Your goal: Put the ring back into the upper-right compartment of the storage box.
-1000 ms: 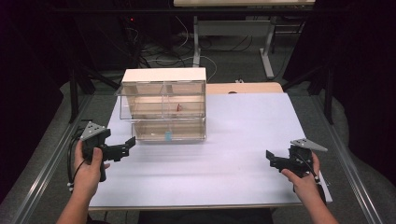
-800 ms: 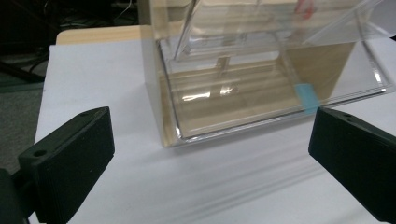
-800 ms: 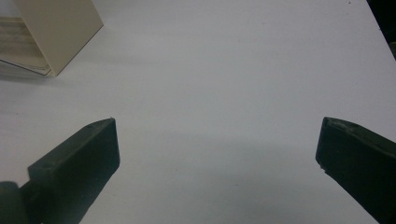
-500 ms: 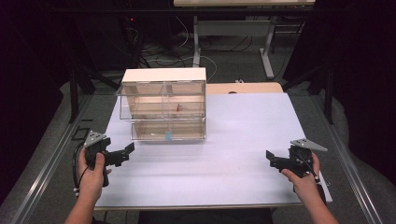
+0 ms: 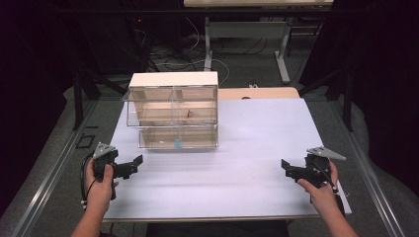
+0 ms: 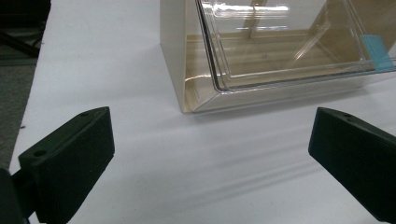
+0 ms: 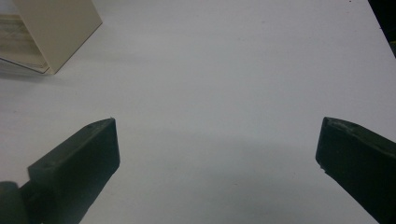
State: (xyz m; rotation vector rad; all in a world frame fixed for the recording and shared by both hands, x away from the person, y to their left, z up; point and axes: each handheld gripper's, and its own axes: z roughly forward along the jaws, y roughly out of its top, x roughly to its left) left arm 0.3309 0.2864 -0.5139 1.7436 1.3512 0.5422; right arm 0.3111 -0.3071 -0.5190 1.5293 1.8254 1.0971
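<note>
1. High view: a white table (image 5: 237,163) takes up the middle of a dark room, with a metal rail along its left edge and black curtains on both sides. Beyond its far edge, at 12 o'clock, grey floor carries loose cables and the legs of another desk (image 5: 247,44). A cream-topped drawer cabinet (image 5: 173,111) with clear plastic drawers stands on the table at about 11 o'clock from its middle; a small blue tag (image 5: 178,143) shows in the lower drawer and a small red item (image 5: 189,114) in an upper one. The left claw (image 5: 132,166) hovers near the table's 8 o'clock corner, jaws spread and holding nothing, aimed toward the cabinet. The right claw (image 5: 289,169) sits at about 4 o'clock, likewise released, well apart from the cabinet.
2. Left gripper view: the left claw (image 6: 210,154) stands wide open over bare white table; the cabinet's lower clear drawer (image 6: 289,46) lies ahead at 1 o'clock, near but not touched, its blue tag at the right edge.
3. Right gripper view: the right claw (image 7: 217,158) is spread wide over bare table, with a cabinet corner (image 7: 51,32) at 10 o'clock
</note>
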